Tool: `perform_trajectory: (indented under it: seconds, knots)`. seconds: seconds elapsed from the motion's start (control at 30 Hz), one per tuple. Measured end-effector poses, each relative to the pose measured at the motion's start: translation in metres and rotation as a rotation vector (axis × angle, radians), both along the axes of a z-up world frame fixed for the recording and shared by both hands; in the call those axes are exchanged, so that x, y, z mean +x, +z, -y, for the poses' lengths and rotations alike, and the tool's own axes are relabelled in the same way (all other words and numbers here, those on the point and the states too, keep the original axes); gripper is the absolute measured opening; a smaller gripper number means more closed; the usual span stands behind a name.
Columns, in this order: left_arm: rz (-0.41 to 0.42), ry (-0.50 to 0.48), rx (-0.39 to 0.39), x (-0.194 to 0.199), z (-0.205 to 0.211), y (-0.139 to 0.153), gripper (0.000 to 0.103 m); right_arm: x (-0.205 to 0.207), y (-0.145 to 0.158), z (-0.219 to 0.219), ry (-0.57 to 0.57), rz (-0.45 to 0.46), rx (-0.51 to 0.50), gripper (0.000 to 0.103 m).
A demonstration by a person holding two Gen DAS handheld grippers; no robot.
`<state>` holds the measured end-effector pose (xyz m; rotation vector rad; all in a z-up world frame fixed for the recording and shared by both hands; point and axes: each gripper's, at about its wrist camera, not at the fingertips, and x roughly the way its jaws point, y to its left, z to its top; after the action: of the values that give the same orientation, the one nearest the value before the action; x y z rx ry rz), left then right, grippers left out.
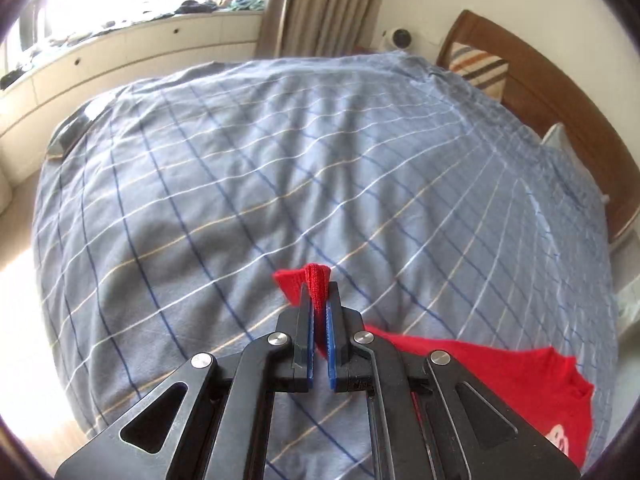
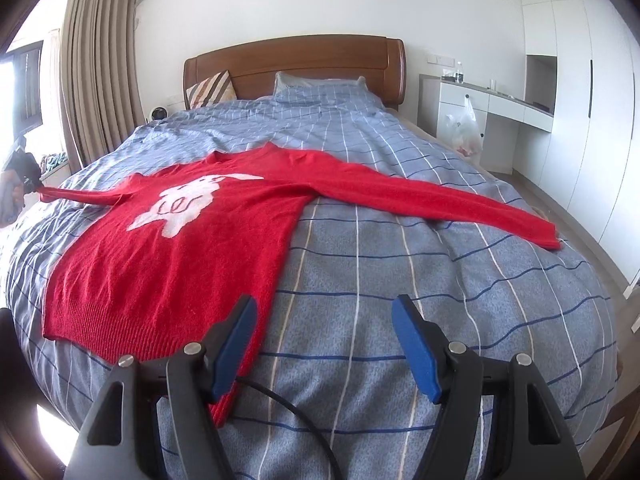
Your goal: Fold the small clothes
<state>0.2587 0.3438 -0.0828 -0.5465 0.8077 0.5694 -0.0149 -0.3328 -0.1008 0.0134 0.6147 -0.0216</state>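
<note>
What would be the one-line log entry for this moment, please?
left gripper: shut on sleeve cuff | right gripper: open, above bed | red sweater: flat, unfolded

- Sweater (image 2: 192,248): bright red knit with a white animal figure (image 2: 188,204) on the chest, outlined in thin dark lines.
- Duvet (image 2: 400,280): grey-blue with a check of white, dark blue and pale tan lines.
- Left gripper (image 1: 319,300) and right gripper (image 2: 324,344): black frames, blue pads on the jaws.
- Headboard (image 2: 296,60): reddish-brown wood.
- Cushion (image 2: 210,90): cream with brown and tan diagonal stripes.
- Curtains (image 2: 96,72): beige.
- Wardrobe (image 2: 580,80): white.
</note>
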Motion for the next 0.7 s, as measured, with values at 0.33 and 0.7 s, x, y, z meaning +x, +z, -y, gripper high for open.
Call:
perform_trajectory:
  seconds: [0.33,0.7]
  knots:
    - [-0.098,0.089,-0.040,-0.029,-0.012,-0.070,0.002,0.000,-0.004,0.001,-0.022,-0.012,0.000,0.069]
    - [-0.014,-0.033,-0.159,-0.054,-0.029,-0.054,0.062,0.002,-0.005,0.001,-0.032,-0.024,-0.001,0.069]
